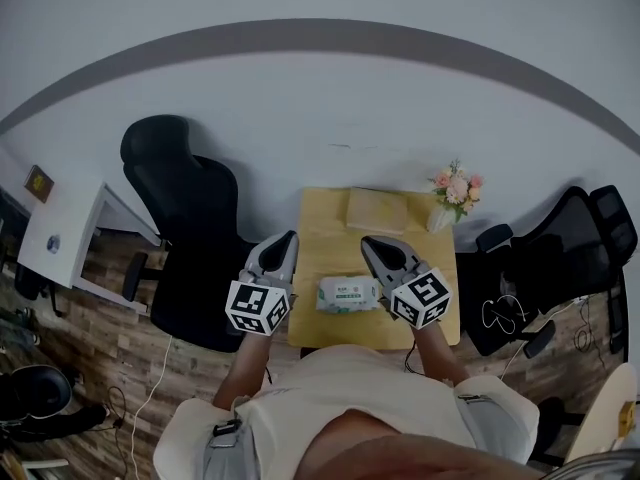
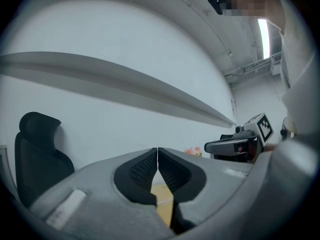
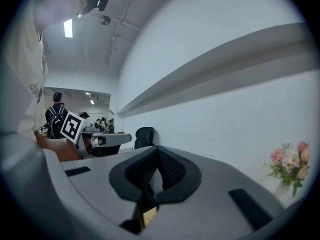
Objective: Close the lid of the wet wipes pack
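Note:
The wet wipes pack (image 1: 347,295), white with a green label, lies near the front edge of the small wooden table (image 1: 325,223); its lid is too small to make out. My left gripper (image 1: 291,236) hangs over the table's left edge, left of the pack, and my right gripper (image 1: 367,240) hovers just right of it. Both point away from me and above the pack. In the left gripper view the jaws (image 2: 157,149) meet at the tips with nothing between them. The right gripper's jaws (image 3: 158,149) also touch, empty. Neither gripper view shows the pack.
A beige folded cloth (image 1: 377,209) lies at the table's far side, and a small bunch of pink flowers (image 1: 455,192) stands at the far right corner. Black office chairs stand left (image 1: 180,218) and right (image 1: 560,258) of the table. A white wall is behind.

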A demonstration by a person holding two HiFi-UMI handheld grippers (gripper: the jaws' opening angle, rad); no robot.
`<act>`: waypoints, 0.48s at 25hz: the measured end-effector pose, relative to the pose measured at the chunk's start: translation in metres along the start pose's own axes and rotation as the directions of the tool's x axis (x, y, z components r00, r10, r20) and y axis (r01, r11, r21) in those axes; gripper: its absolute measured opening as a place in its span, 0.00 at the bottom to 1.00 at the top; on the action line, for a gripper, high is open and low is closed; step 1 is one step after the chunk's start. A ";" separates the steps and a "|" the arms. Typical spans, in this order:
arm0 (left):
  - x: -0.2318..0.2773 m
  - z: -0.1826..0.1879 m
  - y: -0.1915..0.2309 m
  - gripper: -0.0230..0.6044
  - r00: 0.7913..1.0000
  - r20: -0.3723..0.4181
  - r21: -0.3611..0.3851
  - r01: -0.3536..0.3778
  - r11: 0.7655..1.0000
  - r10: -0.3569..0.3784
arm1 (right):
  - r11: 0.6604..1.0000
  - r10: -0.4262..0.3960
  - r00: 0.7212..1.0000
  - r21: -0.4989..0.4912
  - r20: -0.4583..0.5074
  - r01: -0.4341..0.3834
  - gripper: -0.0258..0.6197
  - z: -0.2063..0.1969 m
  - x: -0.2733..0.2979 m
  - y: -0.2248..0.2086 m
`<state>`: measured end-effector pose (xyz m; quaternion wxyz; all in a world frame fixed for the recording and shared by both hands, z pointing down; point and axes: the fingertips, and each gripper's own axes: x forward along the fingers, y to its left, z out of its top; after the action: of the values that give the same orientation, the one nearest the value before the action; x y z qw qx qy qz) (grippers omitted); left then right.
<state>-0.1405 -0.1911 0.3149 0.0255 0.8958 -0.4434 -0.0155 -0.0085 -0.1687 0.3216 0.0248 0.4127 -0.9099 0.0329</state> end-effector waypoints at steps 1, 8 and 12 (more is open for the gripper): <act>-0.001 -0.001 0.000 0.06 1.000 0.001 -0.001 -0.002 1.000 0.002 | 1.000 -0.003 1.000 0.000 -0.002 0.003 0.04 -0.001 0.000 0.000; -0.005 -0.017 0.002 0.06 1.000 -0.027 -0.029 -0.012 1.000 0.011 | 1.000 -0.004 0.999 0.001 -0.035 0.004 0.04 -0.010 0.001 0.002; -0.005 -0.019 0.000 0.06 1.000 -0.030 -0.036 -0.006 0.999 0.005 | 1.000 0.007 0.999 -0.009 -0.041 -0.008 0.04 -0.011 0.001 0.006</act>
<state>-0.1432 -0.1865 0.3336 0.0481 0.8942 -0.4450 -0.0101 -0.0135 -0.1647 0.3320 0.0453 0.4084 -0.9109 0.0370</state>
